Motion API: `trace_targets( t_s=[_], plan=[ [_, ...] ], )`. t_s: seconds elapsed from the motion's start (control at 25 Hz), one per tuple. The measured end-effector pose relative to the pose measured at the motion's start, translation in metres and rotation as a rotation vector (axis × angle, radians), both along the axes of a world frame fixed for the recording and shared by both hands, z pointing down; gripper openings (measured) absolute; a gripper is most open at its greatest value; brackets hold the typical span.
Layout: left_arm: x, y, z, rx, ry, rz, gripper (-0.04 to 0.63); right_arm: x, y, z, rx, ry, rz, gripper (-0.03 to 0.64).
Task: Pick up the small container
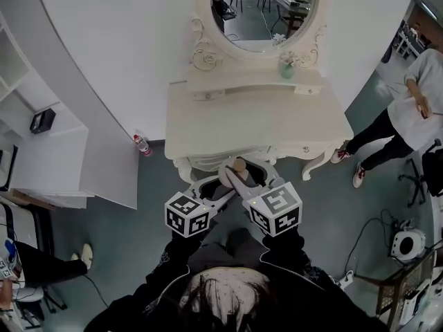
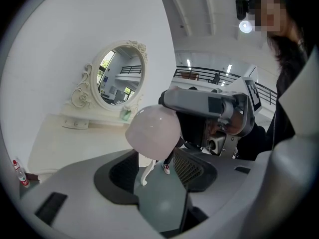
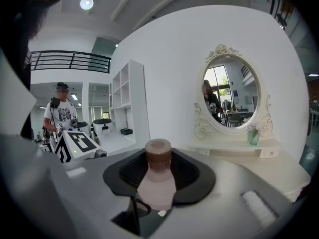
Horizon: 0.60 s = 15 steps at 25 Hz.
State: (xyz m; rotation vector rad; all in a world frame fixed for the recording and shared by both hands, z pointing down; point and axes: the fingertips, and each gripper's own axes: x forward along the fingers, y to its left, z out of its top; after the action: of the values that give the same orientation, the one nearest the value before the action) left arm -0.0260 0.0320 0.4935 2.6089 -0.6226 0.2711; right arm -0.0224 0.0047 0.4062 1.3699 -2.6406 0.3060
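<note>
Left of the desk [image 1: 256, 123], a small plastic bottle [image 1: 141, 144] with a red cap stands on the floor against the white wall. In front of the desk's front edge the person holds both tools level, angled in toward each other so that they meet. The left tongs [image 2: 158, 166] stand with their jaws apart and grip nothing. The floor shows through the gap between them, and the rounded pale pink base of the small container [image 1: 239, 164] hangs just past their tips. I cannot tell whether it touches them. The container, pink with a brown cap, is off the desk, in the air just before the middle of the front edge. The right tongs [image 3: 159, 169] have it: their jaws stand wide, one dark pad on each side of the pink body and closed on it, with the cap sticking out beyond the tips. At the back of the desk an oval mirror [image 1: 257, 12] rises, and a small green vase [image 1: 287, 68] stands on the shelf below it. Right of the desk, a person in a white top [image 1: 415, 109] stands on the floor.
</note>
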Motion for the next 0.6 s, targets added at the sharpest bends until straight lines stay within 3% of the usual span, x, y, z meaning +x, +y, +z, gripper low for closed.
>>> trace_targets(
  t_s=[0.6],
  plan=[
    [-0.072,0.069,0.016,-0.032,-0.007,0.045,0.213,-0.071,0.067,0.017,-0.026,-0.002,0.048,0.149]
  ],
)
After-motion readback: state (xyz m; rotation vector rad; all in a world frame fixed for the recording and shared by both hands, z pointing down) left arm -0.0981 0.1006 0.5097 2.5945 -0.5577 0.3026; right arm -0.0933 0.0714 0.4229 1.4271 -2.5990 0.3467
